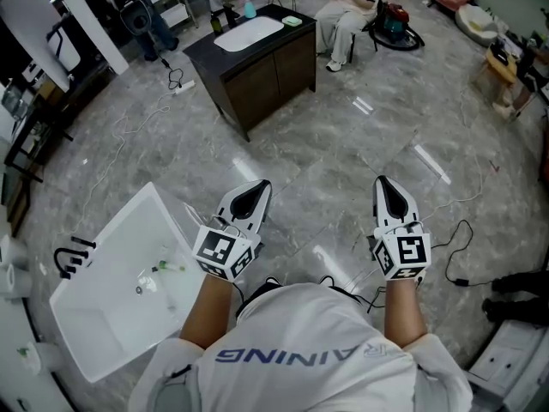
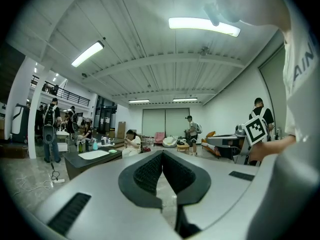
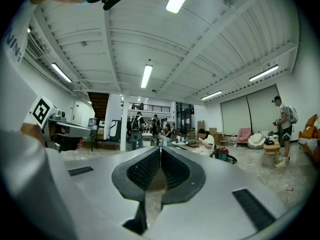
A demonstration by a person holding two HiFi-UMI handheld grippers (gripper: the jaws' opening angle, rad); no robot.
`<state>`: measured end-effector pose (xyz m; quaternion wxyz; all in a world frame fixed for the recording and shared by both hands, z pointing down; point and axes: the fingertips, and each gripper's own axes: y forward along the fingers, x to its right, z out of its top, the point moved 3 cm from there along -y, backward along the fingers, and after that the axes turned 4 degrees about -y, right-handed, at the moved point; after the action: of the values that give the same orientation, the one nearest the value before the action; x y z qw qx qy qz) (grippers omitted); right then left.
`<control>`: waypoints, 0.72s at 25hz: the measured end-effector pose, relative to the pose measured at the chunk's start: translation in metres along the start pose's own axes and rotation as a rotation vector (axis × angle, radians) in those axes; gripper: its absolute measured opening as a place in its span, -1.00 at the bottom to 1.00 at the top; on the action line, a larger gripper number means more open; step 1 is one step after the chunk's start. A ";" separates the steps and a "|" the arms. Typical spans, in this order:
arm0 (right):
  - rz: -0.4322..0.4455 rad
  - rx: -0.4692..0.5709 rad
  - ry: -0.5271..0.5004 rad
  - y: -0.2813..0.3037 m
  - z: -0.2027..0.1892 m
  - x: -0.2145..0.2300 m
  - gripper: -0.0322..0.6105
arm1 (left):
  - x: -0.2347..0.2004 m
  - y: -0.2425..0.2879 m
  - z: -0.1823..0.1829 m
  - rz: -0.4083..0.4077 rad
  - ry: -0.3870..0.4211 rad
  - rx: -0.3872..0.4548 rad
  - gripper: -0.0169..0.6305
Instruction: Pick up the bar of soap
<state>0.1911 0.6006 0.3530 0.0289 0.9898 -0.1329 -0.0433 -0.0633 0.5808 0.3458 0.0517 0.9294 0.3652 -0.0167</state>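
The left gripper has its jaws pressed together with nothing between them. The right gripper is likewise closed and empty. Both point level over the grey marble floor. A white sink sits just left of the left gripper. Far ahead, a dark cabinet carries a white basin. The pale green bar of soap lies on the cabinet top just right of that basin, well apart from both grippers.
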 end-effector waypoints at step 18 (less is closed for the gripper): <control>0.052 -0.035 0.094 -0.018 -0.048 0.064 -0.84 | 0.052 0.036 -0.015 0.040 -0.011 -0.065 -0.92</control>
<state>0.2622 0.6033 0.3943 0.0535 0.9863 -0.1562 0.0018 -0.0006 0.5911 0.3602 0.0844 0.9342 0.3466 -0.0089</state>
